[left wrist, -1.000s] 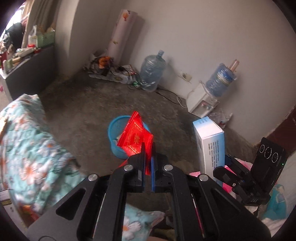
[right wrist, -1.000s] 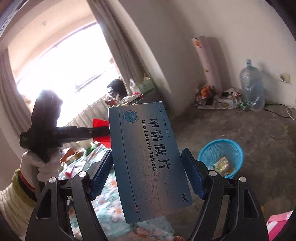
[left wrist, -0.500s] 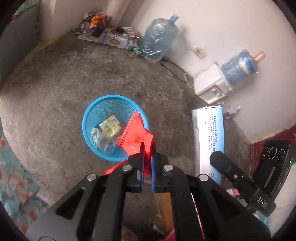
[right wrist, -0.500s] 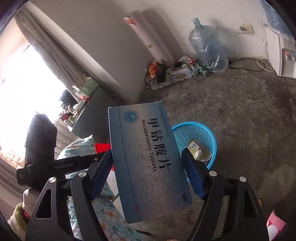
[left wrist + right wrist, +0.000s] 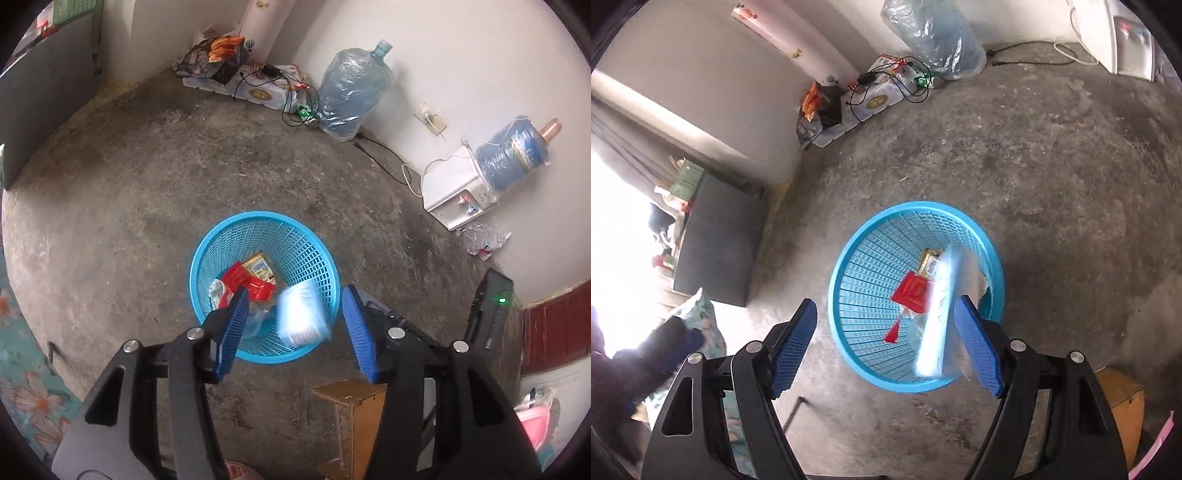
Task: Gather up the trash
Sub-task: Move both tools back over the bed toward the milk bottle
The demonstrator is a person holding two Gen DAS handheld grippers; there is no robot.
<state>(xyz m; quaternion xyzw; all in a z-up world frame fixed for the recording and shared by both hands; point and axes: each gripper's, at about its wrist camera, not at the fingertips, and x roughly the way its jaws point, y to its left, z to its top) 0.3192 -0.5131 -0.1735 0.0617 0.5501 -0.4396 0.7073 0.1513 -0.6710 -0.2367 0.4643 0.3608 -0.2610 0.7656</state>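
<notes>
A blue mesh waste basket (image 5: 221, 236) stands on the concrete floor; it also shows in the right wrist view (image 5: 857, 251). My left gripper (image 5: 295, 328) is open and empty above its near rim. My right gripper (image 5: 886, 343) is open and empty above the basket. The blue-white tablet box (image 5: 303, 314) is blurred, falling into the basket; it shows in the right wrist view (image 5: 936, 325) too. The red packet (image 5: 245, 282) lies inside the basket, also in the right wrist view (image 5: 912, 293), next to a yellow wrapper (image 5: 260, 267).
A wooden stool (image 5: 354, 410) stands just before the basket. Water bottles (image 5: 349, 99) and a white dispenser (image 5: 454, 199) line the wall. Clutter and cables (image 5: 255, 85) lie in the corner. A floral bedspread (image 5: 22, 387) is at the left, a dark cabinet (image 5: 716, 251) beside it.
Both grippers moved over the basket and opened. The red packet left my left gripper and lies in the basket. The tablet box left my right gripper and is falling in.
</notes>
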